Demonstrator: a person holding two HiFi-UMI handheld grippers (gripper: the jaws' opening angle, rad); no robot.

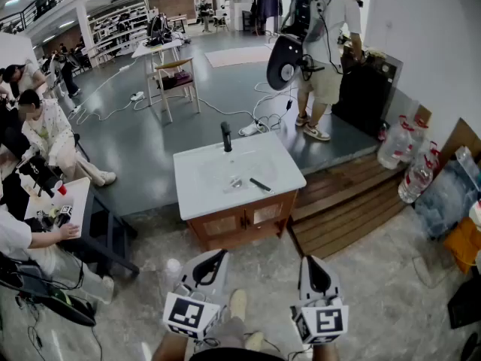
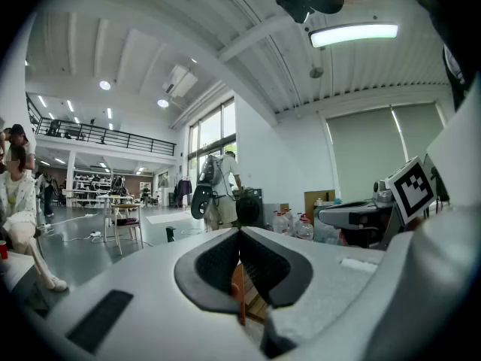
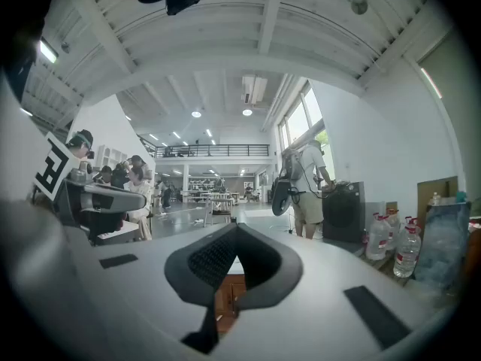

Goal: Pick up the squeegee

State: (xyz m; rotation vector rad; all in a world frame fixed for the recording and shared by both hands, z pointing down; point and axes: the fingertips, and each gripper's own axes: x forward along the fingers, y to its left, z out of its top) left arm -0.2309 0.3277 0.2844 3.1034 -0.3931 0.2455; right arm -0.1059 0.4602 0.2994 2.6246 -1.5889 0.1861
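Shut tight on themselves, both my left gripper (image 1: 216,256) and right gripper (image 1: 310,262) hang low in the head view, pads meeting at the tips in each gripper view. Lying flat on the white sink counter (image 1: 197,195), the squeegee (image 1: 261,185) is a slim dark bar whose long axis slants from upper left to lower right, though it is too small to tell blade end from handle; a black faucet (image 1: 226,136) stands behind it and the drain (image 1: 235,182) sits just to its left. It lies well ahead of my jaws, roughly between their two lines, with stone floor and the wooden cabinet front (image 1: 244,220) in between.
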